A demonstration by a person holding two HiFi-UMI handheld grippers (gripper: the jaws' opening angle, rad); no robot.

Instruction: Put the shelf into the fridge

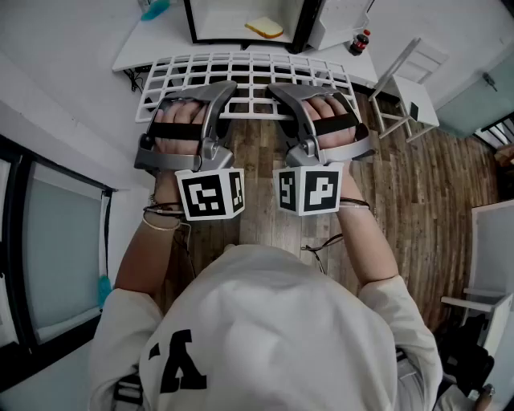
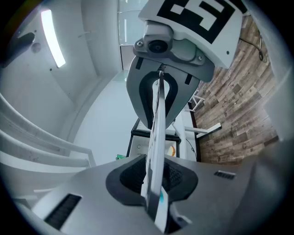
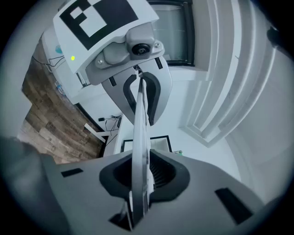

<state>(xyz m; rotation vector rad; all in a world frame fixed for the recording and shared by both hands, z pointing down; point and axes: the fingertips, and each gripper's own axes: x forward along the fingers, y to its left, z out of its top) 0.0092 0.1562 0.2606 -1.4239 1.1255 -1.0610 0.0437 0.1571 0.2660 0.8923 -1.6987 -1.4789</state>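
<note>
Wooden floor [image 1: 418, 193], left gripper [image 1: 215, 100], right gripper [image 1: 287, 98], jaws pinching shelf [image 1: 249, 71] edge

**Shelf** [image 1: 249, 74]: a white wire grid of rectangular cells. It lies roughly level and broadside across the head view, at 12 o'clock from the person. Its near long edge is pinched by the left claw [image 1: 218, 90] and the right claw [image 1: 283, 92], and each gripper view shows it edge-on as a thin white blade.

**Fridge** [image 1: 189, 22]: black-framed, white inside and open, at 12 o'clock beyond the shelf. The shelf's far edge appears to lie just before its mouth.
</note>
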